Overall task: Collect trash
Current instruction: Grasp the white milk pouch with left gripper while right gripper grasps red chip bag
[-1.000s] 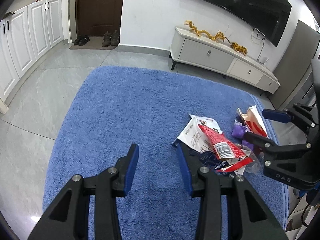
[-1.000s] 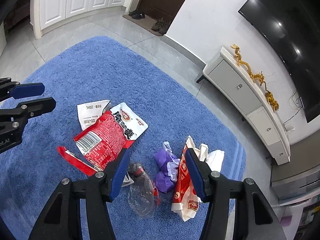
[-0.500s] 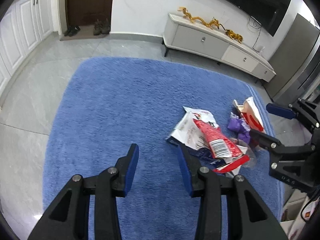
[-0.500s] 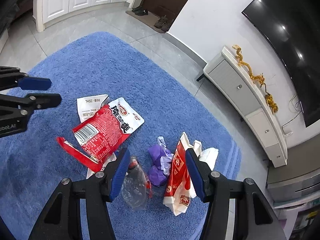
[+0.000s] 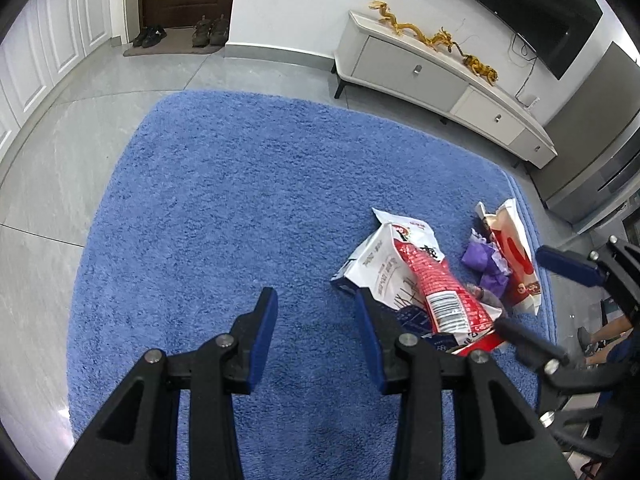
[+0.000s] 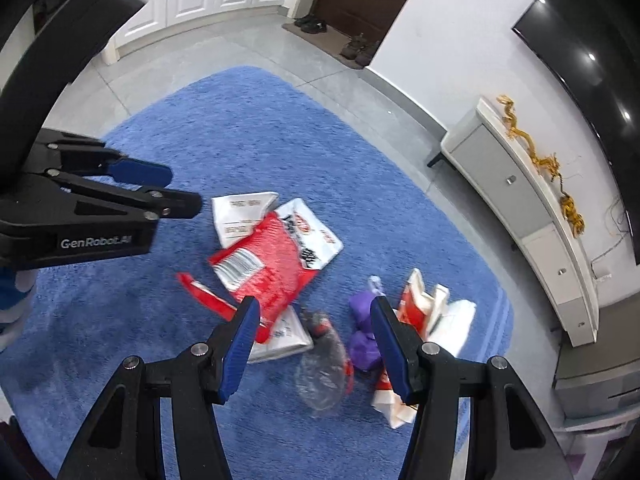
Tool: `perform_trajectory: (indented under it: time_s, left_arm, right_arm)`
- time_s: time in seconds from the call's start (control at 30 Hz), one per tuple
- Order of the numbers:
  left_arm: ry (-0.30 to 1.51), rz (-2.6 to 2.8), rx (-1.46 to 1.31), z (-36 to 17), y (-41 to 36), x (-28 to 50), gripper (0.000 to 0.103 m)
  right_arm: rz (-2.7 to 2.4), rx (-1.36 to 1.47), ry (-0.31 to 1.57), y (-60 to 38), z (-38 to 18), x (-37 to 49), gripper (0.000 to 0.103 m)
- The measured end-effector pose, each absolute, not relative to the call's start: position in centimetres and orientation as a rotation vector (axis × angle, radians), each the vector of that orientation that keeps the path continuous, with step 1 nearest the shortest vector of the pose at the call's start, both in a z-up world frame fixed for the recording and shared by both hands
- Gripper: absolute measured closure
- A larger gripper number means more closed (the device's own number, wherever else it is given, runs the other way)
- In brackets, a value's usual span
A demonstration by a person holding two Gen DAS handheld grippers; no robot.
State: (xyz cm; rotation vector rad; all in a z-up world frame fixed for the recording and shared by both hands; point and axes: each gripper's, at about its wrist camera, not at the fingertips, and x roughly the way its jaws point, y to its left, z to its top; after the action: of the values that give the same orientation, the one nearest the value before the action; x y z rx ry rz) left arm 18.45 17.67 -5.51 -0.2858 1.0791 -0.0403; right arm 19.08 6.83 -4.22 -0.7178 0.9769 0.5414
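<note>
In the right wrist view the right gripper [image 6: 314, 314] fills the bottom of the frame with its blue-padded fingers spread apart and nothing between them. Just past the tips lies a crumpled clear plastic wrapper [image 6: 322, 372] with a red band, blurred, and to its right a purple wad [image 6: 362, 346] touching a red-and-white paper bag [image 6: 424, 320]. Left of centre the red snack packet [image 6: 272, 268] lies on top of white packets [image 6: 240, 216], a torn red strip [image 6: 204, 294] trailing from its lower left. All of this trash sits on the blue rug [image 6: 248, 128], toward its right side. The left gripper [image 6: 176, 190] reaches in from the left edge, fingers parted and empty, its tips just short of the white packets.

In the left wrist view the left gripper [image 5: 316, 308] hangs open over bare rug [image 5: 224, 184], the red snack packet [image 5: 440, 288] just right of its right finger; the right gripper [image 5: 552, 292] enters at the right edge.

Compared with half a second ago, the left gripper has come closer to the pile, and the right camera has tilted so the trash sits higher in frame.

Beyond the rug lie grey tiles; a white TV cabinet [image 6: 532, 216] with gold dragon ornaments [image 6: 540, 160] stands at right under a dark screen, and shoes [image 5: 208, 32] sit by a brown door at the top.
</note>
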Motion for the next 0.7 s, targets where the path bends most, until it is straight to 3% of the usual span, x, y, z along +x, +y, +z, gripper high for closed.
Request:
perform_trajectory:
  time_s: [0.5, 0.6, 0.7]
  left_arm:
    - [1.089, -0.03, -0.317, -6.6, 19.0, 18.4, 0.065]
    - [1.092, -0.035, -0.32, -6.9, 18.9, 18.3, 0.065]
    - [1.093, -0.047, -0.326, -7.0, 18.6, 18.2, 0.065]
  right_arm:
    - [0.568, -0.771, 1.036, 9.9, -7.4, 20.0, 0.048]
    - [0.557, -0.776, 1.051, 9.7, -7.4, 20.3, 0.063]
    - [0.552, -0.787, 1.06, 9.5, -7.4, 20.3, 0.071]
